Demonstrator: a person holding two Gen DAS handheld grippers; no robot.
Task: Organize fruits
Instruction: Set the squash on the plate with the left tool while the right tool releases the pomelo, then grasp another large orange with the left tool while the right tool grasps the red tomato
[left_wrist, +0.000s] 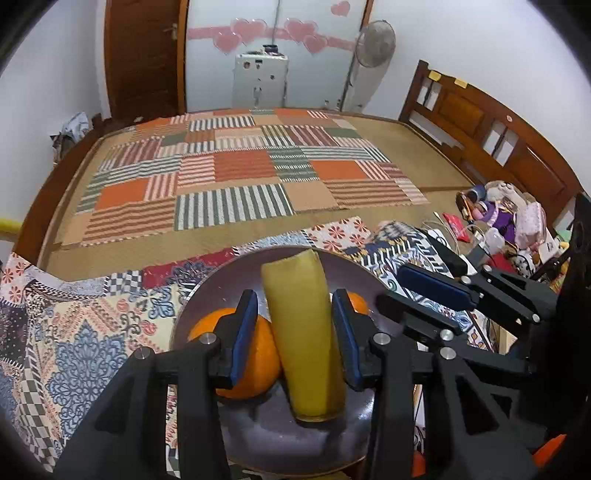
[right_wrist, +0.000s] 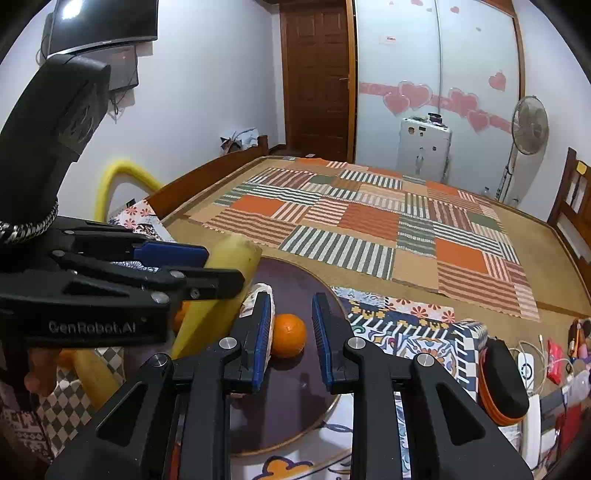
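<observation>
A dark round plate (left_wrist: 280, 435) lies on a patterned cloth. In the left wrist view my left gripper (left_wrist: 299, 328) straddles a yellow banana (left_wrist: 303, 332) over the plate, with small gaps between the pads and the banana on both sides. A large orange (left_wrist: 255, 354) lies left of the banana and a smaller orange (left_wrist: 356, 302) shows behind the right finger. In the right wrist view my right gripper (right_wrist: 291, 332) is open over the plate (right_wrist: 295, 402), around a small orange (right_wrist: 290, 335) without touching it. The banana (right_wrist: 218, 291) and left gripper (right_wrist: 199, 266) are at the left.
The patterned cloth (left_wrist: 85, 325) covers the near edge of a bed with a striped patchwork mat (left_wrist: 236, 177). Clutter of small items (left_wrist: 509, 221) lies at the right by the wooden headboard (left_wrist: 491, 122). A black and orange object (right_wrist: 502, 384) sits right of the plate.
</observation>
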